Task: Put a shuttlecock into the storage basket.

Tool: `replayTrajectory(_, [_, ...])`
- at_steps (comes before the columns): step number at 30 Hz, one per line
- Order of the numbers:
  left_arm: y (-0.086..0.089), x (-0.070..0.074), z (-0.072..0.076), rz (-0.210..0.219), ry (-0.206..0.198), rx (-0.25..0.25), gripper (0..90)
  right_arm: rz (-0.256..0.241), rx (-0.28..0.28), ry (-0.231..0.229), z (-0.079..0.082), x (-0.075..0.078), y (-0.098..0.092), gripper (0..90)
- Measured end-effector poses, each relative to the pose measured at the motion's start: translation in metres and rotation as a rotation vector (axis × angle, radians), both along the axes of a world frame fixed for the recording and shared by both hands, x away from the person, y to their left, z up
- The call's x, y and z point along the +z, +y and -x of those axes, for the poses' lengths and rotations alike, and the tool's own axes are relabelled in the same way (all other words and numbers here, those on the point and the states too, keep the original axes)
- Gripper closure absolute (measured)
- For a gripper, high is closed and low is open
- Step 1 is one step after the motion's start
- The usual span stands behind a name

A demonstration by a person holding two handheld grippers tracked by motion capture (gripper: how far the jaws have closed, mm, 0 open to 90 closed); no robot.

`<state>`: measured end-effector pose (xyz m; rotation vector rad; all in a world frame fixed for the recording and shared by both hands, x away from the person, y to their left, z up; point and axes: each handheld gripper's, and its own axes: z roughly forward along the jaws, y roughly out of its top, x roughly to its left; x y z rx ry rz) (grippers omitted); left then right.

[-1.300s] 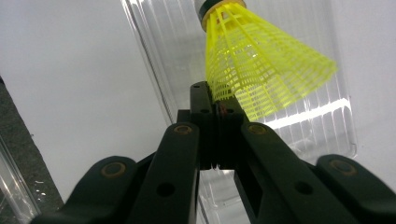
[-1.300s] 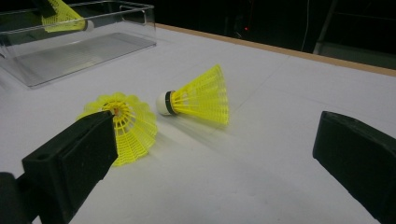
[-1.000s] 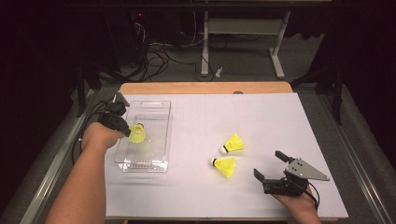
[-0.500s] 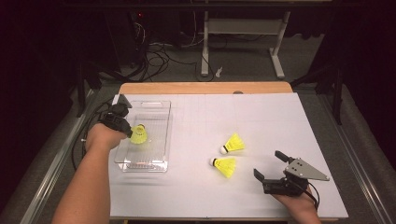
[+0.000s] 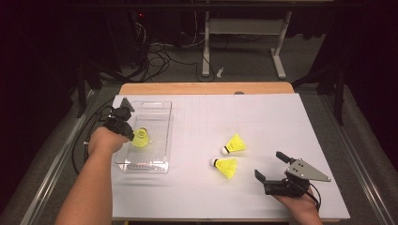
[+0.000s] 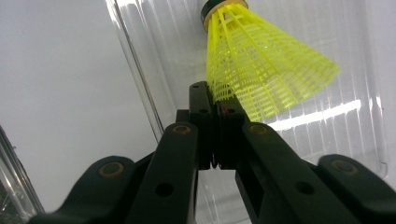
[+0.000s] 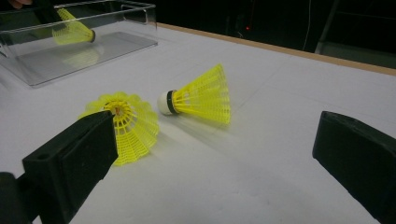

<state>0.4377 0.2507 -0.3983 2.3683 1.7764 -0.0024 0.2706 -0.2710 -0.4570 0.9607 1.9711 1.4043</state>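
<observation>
My left gripper hangs over the left side of a clear plastic tray, shut on the skirt rim of a yellow shuttlecock. In the left gripper view the jaws pinch the mesh skirt, with the cork end pointing away over the tray floor. Two more yellow shuttlecocks lie on the white table. My right gripper is open, low at the front right. In the right gripper view both shuttlecocks lie just ahead.
The white mat covers the table, with a wooden edge at the back. Floor cables and a desk frame lie beyond. The tray with the held shuttlecock shows far left in the right gripper view.
My left gripper has shifted slightly with the shuttlecock, staying over the tray. The right gripper and the two loose shuttlecocks have not moved.
</observation>
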Motion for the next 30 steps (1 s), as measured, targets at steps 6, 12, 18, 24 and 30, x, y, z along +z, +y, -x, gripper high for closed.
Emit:
replayTrajectory(6, [0.0, 0.001, 0.001, 0.001, -0.022, -0.002, 88.0, 0.0, -0.001, 0.0, 0.0, 0.0, 0.0, 0.5])
replayTrajectory(12, [0.0, 0.001, 0.001, -0.001, -0.017, -0.02, 88.6, 0.001, -0.001, 0.001, 0.0, 0.0, 0.0, 0.5])
replayTrajectory(18, [-0.005, 0.002, 0.002, 0.038, 0.007, -0.053, 66.2, 0.002, -0.002, -0.002, 0.0, 0.0, 0.0, 0.5])
replayTrajectory(24, [-0.01, 0.005, 0.005, 0.035, 0.028, -0.082, 53.0, -0.001, -0.005, -0.003, 0.001, 0.001, 0.0, 0.5])
replayTrajectory(30, [-0.011, 0.013, 0.012, 0.037, 0.023, -0.105, 46.2, 0.001, -0.004, -0.009, 0.002, 0.002, 0.0, 0.5])
